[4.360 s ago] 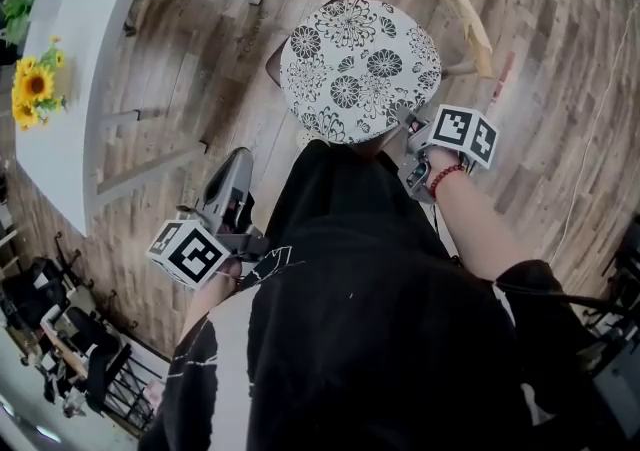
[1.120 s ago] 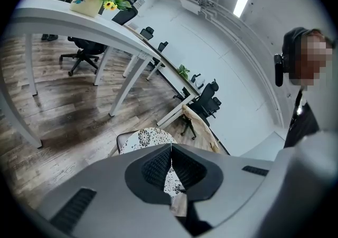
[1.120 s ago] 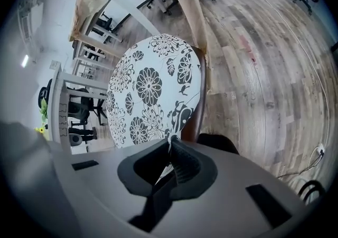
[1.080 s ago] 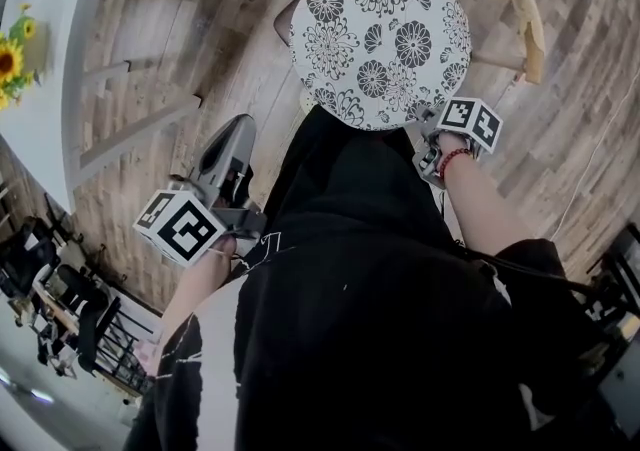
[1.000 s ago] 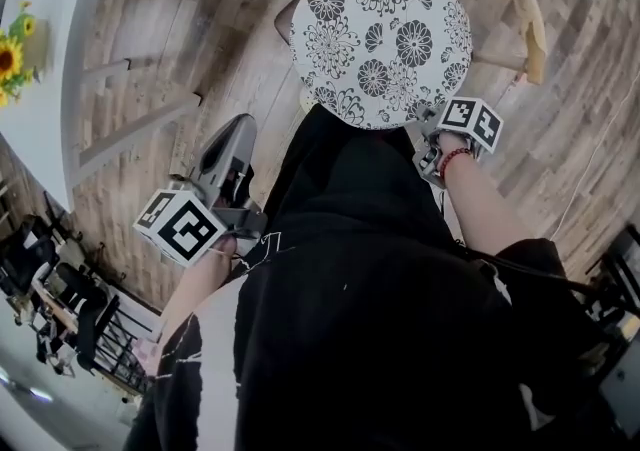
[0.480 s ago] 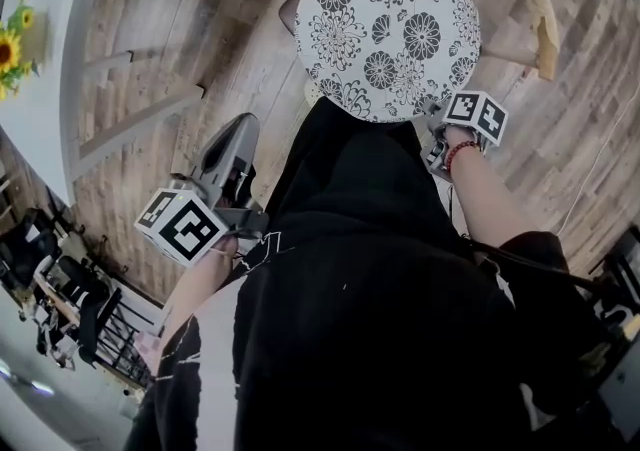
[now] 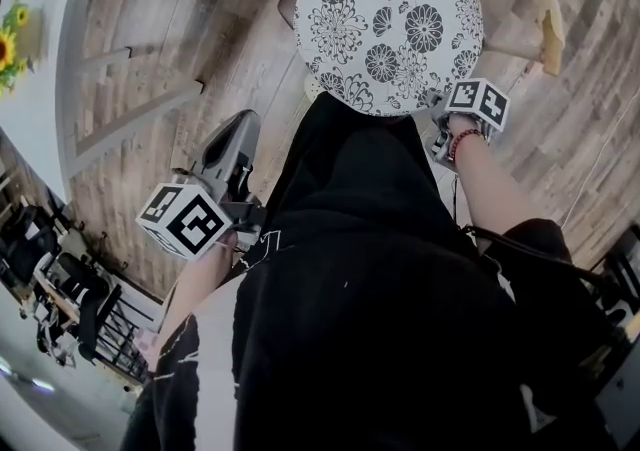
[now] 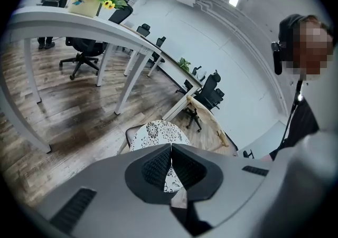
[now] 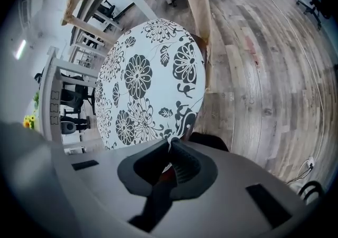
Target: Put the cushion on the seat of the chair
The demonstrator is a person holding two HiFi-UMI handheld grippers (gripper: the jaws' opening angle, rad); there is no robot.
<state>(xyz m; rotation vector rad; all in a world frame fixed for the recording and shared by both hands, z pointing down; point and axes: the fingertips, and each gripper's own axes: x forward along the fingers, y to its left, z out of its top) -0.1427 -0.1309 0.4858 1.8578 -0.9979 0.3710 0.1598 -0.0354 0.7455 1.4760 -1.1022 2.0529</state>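
Round white floral cushion now covers the wooden chair seat; my right gripper still pinches its rim, left gripper closed, empty.

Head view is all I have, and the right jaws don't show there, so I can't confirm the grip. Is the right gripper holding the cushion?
Observer: Yes. The right gripper view shows the right gripper shut on the near edge of the cushion.
Operator: Is the left gripper gripping anything?
Observer: No. The left gripper view shows the left gripper shut, with nothing between its jaws.
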